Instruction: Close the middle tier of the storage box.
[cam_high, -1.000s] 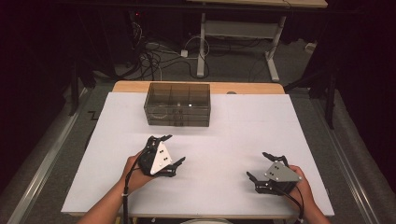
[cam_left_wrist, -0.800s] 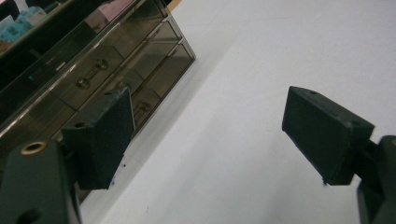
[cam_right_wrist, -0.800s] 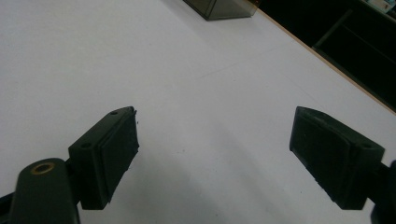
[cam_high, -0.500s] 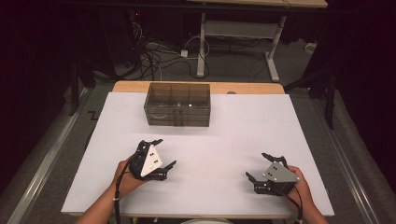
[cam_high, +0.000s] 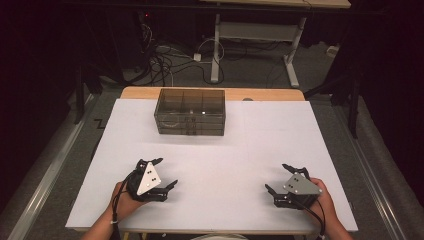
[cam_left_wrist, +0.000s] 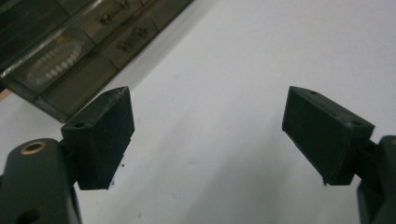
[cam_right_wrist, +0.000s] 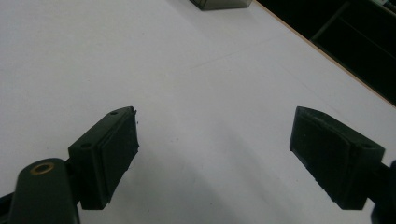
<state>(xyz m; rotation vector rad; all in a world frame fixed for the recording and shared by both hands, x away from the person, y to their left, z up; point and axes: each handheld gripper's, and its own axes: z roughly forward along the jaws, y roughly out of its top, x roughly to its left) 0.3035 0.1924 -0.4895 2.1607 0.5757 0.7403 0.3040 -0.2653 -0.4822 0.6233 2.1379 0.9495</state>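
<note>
At the near edge of the white rectangular table top (cam_high: 260, 150), a person's two hands each hold a black two-jaw gripper. The left gripper (cam_high: 165, 172) sits at the near left of the white surface, gripped in the person's left hand (cam_high: 125, 200). A grey three-cornered plate is mounted on top of it, tilted up toward the camera. Its jaws are released and stand wide apart, with nothing between them. In the left gripper view, the left gripper (cam_left_wrist: 208, 135) shows two black block-shaped pads spread over bare white surface.

The right gripper (cam_high: 281, 177) sits at the near right, gripped in the person's right hand (cam_high: 322, 197). It also carries a grey three-cornered plate, lying flatter. Its jaws are likewise released, wide apart and empty. In the right gripper view, the right gripper (cam_right_wrist: 212, 154) frames bare white surface between its pads. The two grippers lie well apart from each other, and a cable trails back from each toward the person.

Farther out, at the far middle of the white surface, stands the smoky translucent plastic drawer box (cam_high: 190, 111). It is upright, squared to the table edge, and divided into compartments. It is well apart from both grippers, and neither touches it. The left gripper view shows the drawer box (cam_left_wrist: 70, 51) at upper left, with small fronts bearing screws and a ring of pale beads in one compartment. The right gripper view catches a corner of the drawer box (cam_right_wrist: 219, 3) at the top edge.

Beyond the white surface, a strip of bare wooden desk edge (cam_high: 140, 93) shows. Behind it, dark cables (cam_high: 165, 60) lie on the floor.
</note>
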